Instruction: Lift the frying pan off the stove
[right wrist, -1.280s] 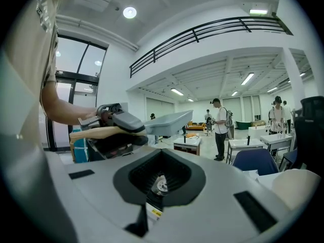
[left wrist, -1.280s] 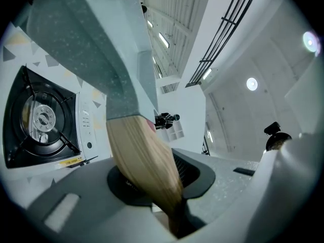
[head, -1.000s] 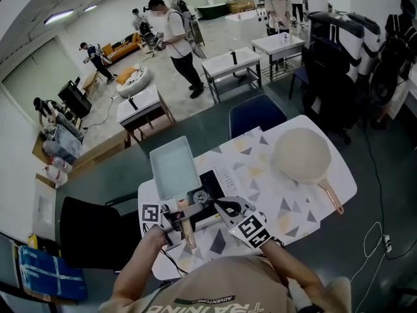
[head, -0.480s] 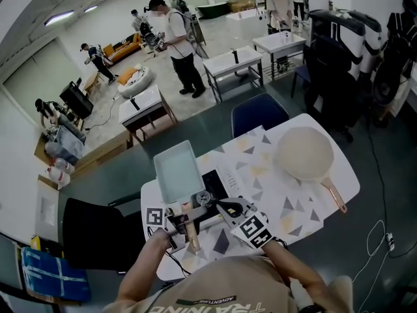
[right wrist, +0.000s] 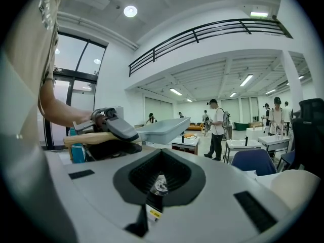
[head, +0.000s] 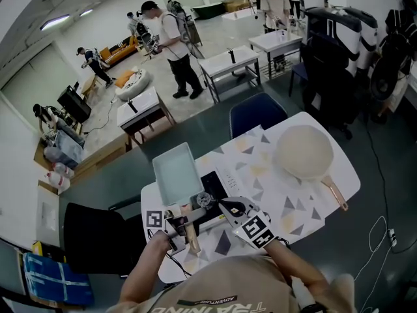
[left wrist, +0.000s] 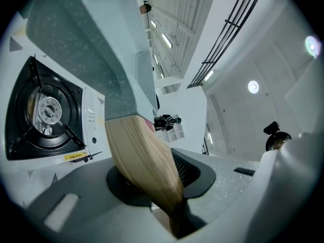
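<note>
**Status of the lift**

1. The frying pan (head: 176, 171) is a rectangular grey-green pan with a wooden handle (head: 189, 230). It is held in the air at the far left side of the stove (head: 214, 186). The right gripper view shows it level and clear of the table.
2. The burner (left wrist: 48, 110) lies bare in the left gripper view, with nothing resting on its black supports. The pan is judged to be off the stove, so the lift itself appears done.
3. The left gripper (head: 182, 219) is clamped on the wooden handle. The handle runs between both jaws and down into the gap where they meet. This grip alone carries the pan.
4. The right gripper (head: 229, 207) sits just beside the stove at its near right. Its jaws are together and hold nothing. It takes no part in the lift.
5. The table (head: 260, 175) carries a patterned cover. A round cream pan (head: 303, 152) rests on it, well apart from the stove, at the far right.

**Remaining work**

The task sentence names no destination. At most, what remains is to keep the pan level and clear of the stove, or to set it down on a bare part of the table.
</note>
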Demonstrator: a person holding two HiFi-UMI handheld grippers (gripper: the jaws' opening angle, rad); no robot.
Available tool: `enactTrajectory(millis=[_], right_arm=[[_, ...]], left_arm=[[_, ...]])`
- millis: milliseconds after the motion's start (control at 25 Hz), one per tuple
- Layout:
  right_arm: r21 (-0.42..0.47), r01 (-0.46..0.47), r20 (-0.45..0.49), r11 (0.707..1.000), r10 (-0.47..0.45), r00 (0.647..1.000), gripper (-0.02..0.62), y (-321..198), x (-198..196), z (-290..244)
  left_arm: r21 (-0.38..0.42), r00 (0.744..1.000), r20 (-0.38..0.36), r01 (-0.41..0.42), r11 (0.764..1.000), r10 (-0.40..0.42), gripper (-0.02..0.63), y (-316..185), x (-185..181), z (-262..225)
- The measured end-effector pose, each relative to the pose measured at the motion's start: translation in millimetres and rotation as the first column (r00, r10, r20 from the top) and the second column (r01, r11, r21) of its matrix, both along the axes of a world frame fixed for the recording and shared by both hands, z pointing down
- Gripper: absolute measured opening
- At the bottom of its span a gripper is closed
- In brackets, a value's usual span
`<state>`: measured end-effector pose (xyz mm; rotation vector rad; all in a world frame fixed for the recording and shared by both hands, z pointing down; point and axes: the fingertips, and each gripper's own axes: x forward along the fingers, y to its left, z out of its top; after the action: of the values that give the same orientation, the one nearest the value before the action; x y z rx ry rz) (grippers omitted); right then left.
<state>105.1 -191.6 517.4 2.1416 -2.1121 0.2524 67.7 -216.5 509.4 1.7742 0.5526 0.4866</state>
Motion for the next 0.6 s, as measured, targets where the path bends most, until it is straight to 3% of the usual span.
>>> enactTrajectory(millis=[600], right_arm=[[-0.013,0.030,-0.006,0.999,-0.030,1.000,0.003,-0.9,-3.3,4.5]], left_arm=[[-0.003,1.000,-0.024,-0.009,1.000,0.009,0.095,3.4,3.3,-1.3]])
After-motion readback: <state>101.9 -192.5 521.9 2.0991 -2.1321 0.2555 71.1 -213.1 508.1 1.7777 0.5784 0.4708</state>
